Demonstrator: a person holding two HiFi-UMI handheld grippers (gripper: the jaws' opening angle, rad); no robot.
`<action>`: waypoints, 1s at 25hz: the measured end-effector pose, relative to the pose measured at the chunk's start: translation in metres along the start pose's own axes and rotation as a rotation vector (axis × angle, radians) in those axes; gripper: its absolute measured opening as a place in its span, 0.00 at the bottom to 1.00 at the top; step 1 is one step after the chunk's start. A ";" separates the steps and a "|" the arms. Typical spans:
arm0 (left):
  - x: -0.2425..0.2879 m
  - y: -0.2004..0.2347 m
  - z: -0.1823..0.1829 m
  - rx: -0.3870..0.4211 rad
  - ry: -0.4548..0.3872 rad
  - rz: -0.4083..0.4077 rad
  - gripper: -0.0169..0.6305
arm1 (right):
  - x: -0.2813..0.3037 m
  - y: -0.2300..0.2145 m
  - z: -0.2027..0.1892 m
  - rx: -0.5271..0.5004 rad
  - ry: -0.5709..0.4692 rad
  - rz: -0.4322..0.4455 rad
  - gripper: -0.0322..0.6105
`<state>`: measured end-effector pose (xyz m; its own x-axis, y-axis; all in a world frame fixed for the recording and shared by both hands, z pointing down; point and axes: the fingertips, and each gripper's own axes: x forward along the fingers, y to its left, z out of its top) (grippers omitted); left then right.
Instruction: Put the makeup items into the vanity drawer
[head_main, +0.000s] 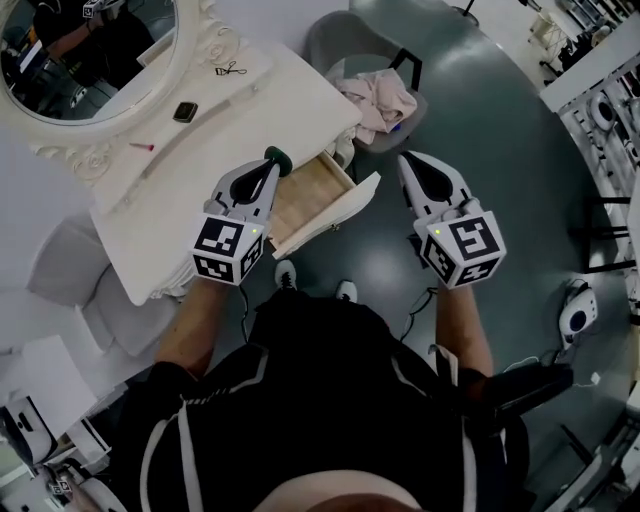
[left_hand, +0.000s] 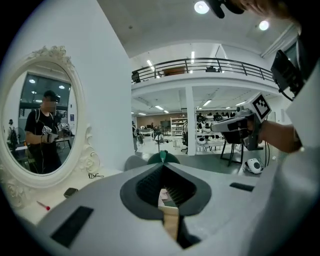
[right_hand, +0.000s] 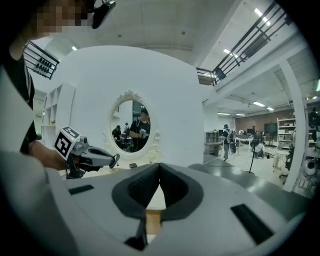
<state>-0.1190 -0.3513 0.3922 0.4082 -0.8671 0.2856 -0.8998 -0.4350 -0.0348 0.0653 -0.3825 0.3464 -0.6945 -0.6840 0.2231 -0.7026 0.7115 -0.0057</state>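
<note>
Green makeup item (head_main: 277, 157) pinched at tip of your left gripper (head_main: 268, 170), held over open drawer (head_main: 306, 196) just beneath, likely for drop-in. Your right gripper (head_main: 412, 170) closed, empty, parked right of drawer, clear of drop path.

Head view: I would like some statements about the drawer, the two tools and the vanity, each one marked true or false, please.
1. The drawer is open. True.
2. The left tool grips a green item. True.
3. The right tool carries a brush. False: it is shut with nothing in it.
4. The vanity top is bare. False: a compact and a pink stick lie on it.
</note>
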 end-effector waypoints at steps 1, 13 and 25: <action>0.003 0.005 -0.006 -0.002 0.010 -0.009 0.03 | 0.003 0.002 -0.002 0.003 0.005 -0.011 0.06; 0.051 0.017 -0.083 0.047 0.147 -0.142 0.03 | 0.027 0.003 -0.037 0.034 0.081 -0.131 0.06; 0.094 0.005 -0.208 0.078 0.361 -0.233 0.03 | 0.029 0.000 -0.079 0.086 0.164 -0.222 0.06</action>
<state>-0.1175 -0.3845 0.6180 0.5062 -0.6094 0.6102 -0.7701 -0.6379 0.0018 0.0571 -0.3893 0.4302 -0.4931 -0.7814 0.3824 -0.8499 0.5266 -0.0200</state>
